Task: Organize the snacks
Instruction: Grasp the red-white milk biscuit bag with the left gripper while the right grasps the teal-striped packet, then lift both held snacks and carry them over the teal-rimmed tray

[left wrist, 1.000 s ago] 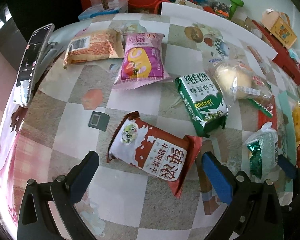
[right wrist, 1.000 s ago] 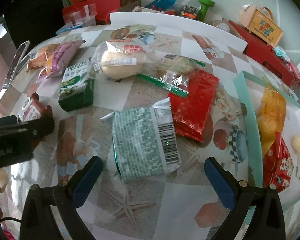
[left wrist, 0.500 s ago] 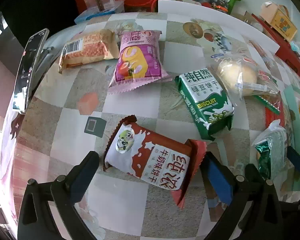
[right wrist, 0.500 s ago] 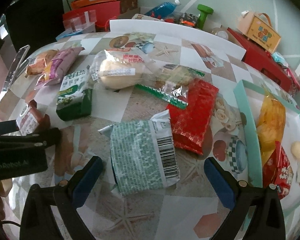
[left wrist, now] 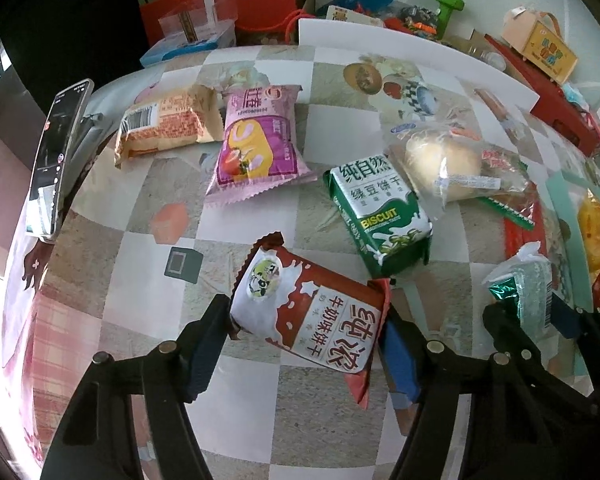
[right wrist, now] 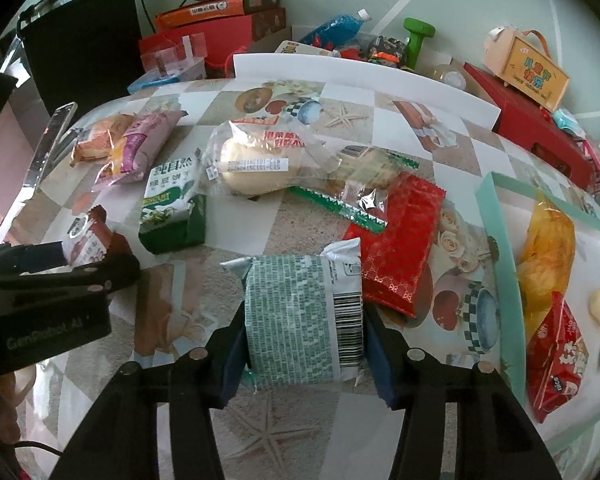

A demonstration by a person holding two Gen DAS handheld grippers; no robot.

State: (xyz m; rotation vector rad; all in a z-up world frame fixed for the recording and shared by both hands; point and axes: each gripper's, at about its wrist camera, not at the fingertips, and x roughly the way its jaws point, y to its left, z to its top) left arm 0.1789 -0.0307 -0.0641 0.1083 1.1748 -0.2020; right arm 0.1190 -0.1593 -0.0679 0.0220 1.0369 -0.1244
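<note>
Closing in from both sides, your left gripper (left wrist: 304,344) has just narrowed its jaws around the brown-and-white milk biscuit pack (left wrist: 308,312); the blue-padded fingers (left wrist: 204,356) now touch both short ends of the pack, which lies slanted on the checked worktop (left wrist: 120,280). Your right gripper (right wrist: 304,344) has likewise just been closing, and its fingers (right wrist: 230,354) press against both sides of the green-patterned snack pack (right wrist: 300,316) with the barcode strip along its right edge; the pack sits squarely between the pads, resting on the worktop.

From the right wrist view, your left gripper shows at the left edge, holding the milk biscuit pack by its ends. Beyond your right-hand pack, a red foil packet (right wrist: 400,248) lies just beside it on the right, with a clear green-edged wrapper (right wrist: 356,200) overlapping its upper corner. A bagged bread roll (right wrist: 260,160) sits behind that, and a green biscuit box-pack (right wrist: 172,208) lies to its left. Farther left lie a pink pack (right wrist: 140,148) and an orange pack (right wrist: 96,144), side by side.

At the right, a mint-rimmed tray (right wrist: 496,232) holds a yellow chip bag (right wrist: 548,256) and a red snack bag (right wrist: 556,352). A phone (left wrist: 56,156) stands propped at the worktop's left edge.
</note>
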